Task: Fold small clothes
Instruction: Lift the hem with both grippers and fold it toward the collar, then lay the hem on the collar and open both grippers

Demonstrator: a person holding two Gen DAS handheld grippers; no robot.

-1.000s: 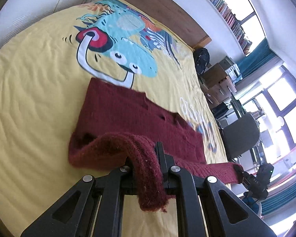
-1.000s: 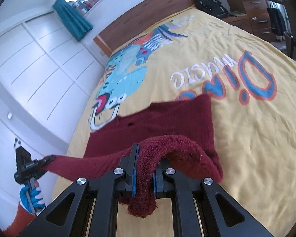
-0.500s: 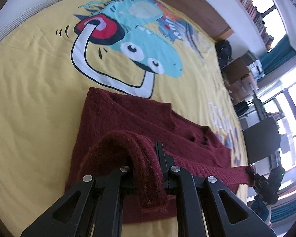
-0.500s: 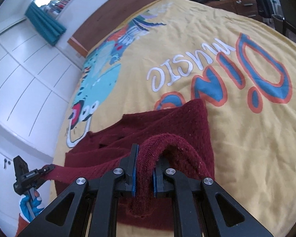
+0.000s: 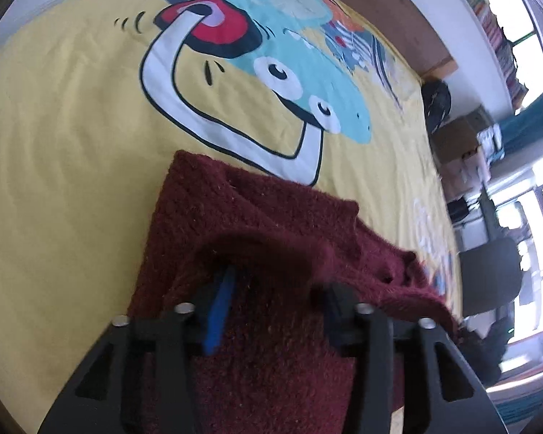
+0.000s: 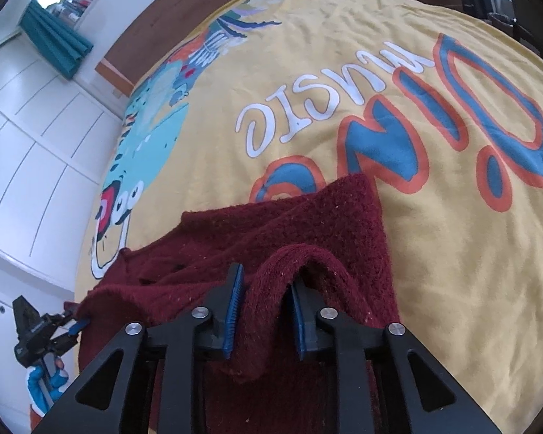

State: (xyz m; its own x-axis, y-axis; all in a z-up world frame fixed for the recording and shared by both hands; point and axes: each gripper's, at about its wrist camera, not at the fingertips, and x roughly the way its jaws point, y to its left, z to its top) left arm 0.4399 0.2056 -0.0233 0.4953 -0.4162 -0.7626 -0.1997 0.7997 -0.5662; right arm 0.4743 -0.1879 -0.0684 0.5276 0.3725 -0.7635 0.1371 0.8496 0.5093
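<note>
A: Start at our left gripper. Its jaws have just been opening and now stand well spread, and the knit hem only drapes over the gap; no pad presses on it.

B: Same story on our right gripper. The jaws have just been parting there too. A hump of the sweater sits between the blue pads, brushing them perhaps, but we judge it no longer pinched.

A: So we read this as the release. Working outward from the grippers, the near hem lies doubled forward over the body of the sweater, and the far edge rests flat on the bedspread.

B: Where does it sit on the bedspread?

A: Toward our near edge. Its left far corner lies just below the white band of the cartoon dinosaur, and its right far corner covers part of the blue and orange lettering.

B: How much is done, then?

A: One fold, bottom over top, looks laid down. The folded layer is lumpy where it bridges the jaws, so we judge it needs clearing and smoothing.

B: And likely a further fold to make it compact; we cannot tell from here how the sleeves lie.
</note>
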